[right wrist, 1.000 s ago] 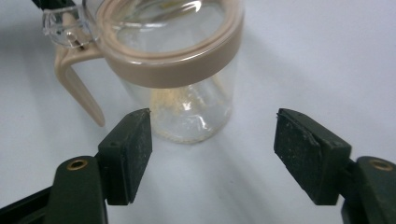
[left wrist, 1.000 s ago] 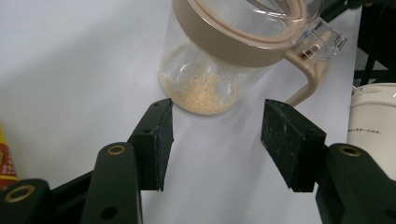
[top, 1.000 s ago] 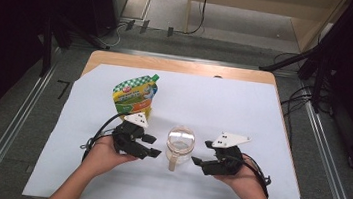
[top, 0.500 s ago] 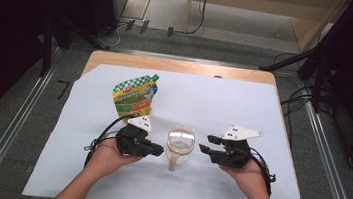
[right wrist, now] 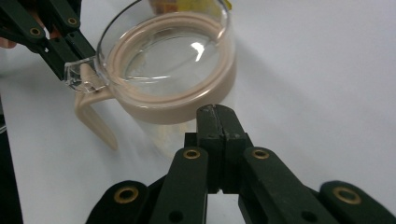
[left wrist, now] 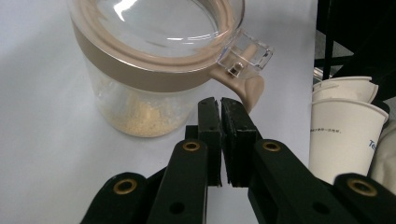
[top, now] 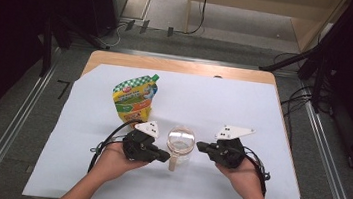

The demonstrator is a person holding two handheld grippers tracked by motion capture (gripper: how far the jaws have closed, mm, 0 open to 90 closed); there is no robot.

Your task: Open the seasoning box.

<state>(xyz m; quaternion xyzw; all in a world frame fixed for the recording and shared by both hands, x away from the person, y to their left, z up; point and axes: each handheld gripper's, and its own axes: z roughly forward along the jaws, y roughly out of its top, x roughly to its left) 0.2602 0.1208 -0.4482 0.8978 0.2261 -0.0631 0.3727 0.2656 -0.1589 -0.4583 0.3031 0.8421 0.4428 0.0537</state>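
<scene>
Much is being cut off or kept hard to read. In the high view the person's forearms are being clipped by the bottom edge, and the print on the pouch (top: pixel 136 98) is being left too small to make out. In the left gripper view the paper cups (left wrist: pixel 348 133), stacked at three o'clock, are being cropped by the right edge, and their lettering is being cut short. In the right gripper view the pouch is being hidden behind the jar apart from a yellow scrap at twelve o'clock.

Going left to right across the high view, the pouch is being seen standing on the white sheet (top: pixel 244 107) at about ten o'clock from the jar. The left gripper (top: pixel 164 157) is being held at about eight o'clock from the jar, its jaws having just been closing and now being pressed together with nothing between them, their tips pointing at the jar's handle (left wrist: pixel 250 88). Whether they are touching it cannot be told.

The jar (top: pixel 180 144) is being kept upright between the two grippers, near the sheet's front middle. It is clear, with a beige collar and a clear lid (right wrist: pixel 175 51) shut on top. A low layer of pale yellow granules (left wrist: pixel 140 119) is being held at its bottom.

The right gripper (top: pixel 200 145) is being held at three o'clock from the jar, its jaws having just been closing and now brought together, empty, just beside the collar.
</scene>
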